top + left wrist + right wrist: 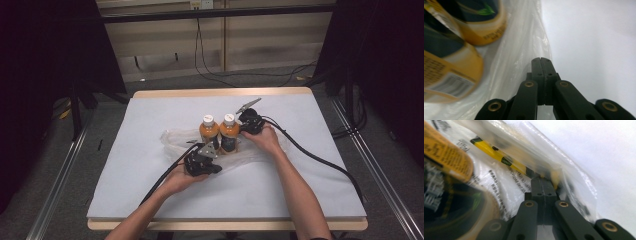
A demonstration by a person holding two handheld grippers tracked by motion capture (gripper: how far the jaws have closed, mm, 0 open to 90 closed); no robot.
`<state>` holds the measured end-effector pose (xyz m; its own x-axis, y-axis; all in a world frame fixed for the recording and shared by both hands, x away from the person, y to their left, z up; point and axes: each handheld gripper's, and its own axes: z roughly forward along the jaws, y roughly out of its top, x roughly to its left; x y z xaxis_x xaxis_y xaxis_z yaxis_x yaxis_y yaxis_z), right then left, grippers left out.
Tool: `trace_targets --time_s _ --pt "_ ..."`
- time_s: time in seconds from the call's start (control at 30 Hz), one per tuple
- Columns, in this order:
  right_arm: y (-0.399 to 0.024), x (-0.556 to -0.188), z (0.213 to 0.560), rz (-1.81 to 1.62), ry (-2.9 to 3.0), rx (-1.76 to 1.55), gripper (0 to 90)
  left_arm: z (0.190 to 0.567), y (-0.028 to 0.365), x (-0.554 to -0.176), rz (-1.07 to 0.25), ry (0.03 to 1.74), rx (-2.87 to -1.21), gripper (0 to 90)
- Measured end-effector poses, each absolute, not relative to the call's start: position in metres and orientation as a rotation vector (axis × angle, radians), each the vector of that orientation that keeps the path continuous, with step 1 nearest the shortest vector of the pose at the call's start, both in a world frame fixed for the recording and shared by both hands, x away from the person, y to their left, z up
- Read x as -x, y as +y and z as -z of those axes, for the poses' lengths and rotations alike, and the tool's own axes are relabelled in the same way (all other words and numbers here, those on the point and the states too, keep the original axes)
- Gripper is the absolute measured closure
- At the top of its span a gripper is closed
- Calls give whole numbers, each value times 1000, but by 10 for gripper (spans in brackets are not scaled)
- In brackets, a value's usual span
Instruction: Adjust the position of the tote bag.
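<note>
As both stand upright, bottles (220,131) sit on bag (170,137).

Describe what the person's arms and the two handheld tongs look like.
Both forearms are bare, with no sleeves in view. The left tongs and right tongs are black, each trailing a thick black cable and topped by a grey three-cornered plate. In the gripper views, the left tongs and right tongs show flat black jaws on linkage arms with brass-coloured pivot rings.
</note>
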<state>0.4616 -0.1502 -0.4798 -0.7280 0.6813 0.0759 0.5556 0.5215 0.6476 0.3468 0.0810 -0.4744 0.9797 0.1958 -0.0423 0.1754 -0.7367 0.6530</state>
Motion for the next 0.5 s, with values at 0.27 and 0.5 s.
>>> trace_targets --time_s 0.27,0.5 --pt "-149 -464 481 -1012 2561 -1086 900 455 89 -347 2 256 -2269 900" --pt "-150 -465 481 -1031 2576 -1089 900 431 87 -356 -58 268 -2209 900"
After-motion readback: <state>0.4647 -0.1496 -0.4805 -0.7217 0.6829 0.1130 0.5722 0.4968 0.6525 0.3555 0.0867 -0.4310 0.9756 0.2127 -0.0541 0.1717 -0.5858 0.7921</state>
